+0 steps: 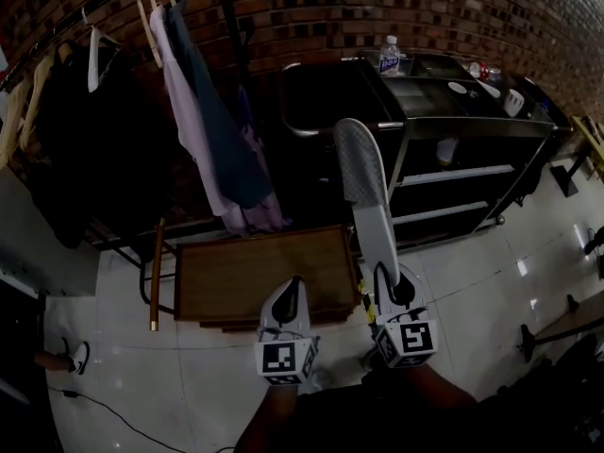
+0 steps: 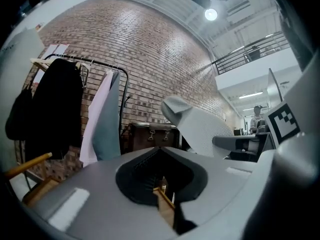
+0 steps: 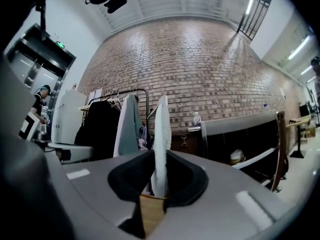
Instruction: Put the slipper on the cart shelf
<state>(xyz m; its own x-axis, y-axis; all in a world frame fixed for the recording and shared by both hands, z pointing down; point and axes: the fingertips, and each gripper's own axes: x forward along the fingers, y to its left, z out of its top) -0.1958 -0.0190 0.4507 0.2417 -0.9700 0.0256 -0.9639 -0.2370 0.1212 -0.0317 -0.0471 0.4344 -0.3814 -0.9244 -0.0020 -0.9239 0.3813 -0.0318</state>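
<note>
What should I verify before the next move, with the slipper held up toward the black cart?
1. Slipper clamped in right hand-held gripper: ok.
2. Left hand-held gripper empty, jaws together: ok.
3. Cart in view ahead: ok.
4. Free room on the cart shelf: cannot tell; a pale item sits on one level.
5. Slipper set on a shelf: not ok, held in the air.

Downward head view; level gripper views
</note>
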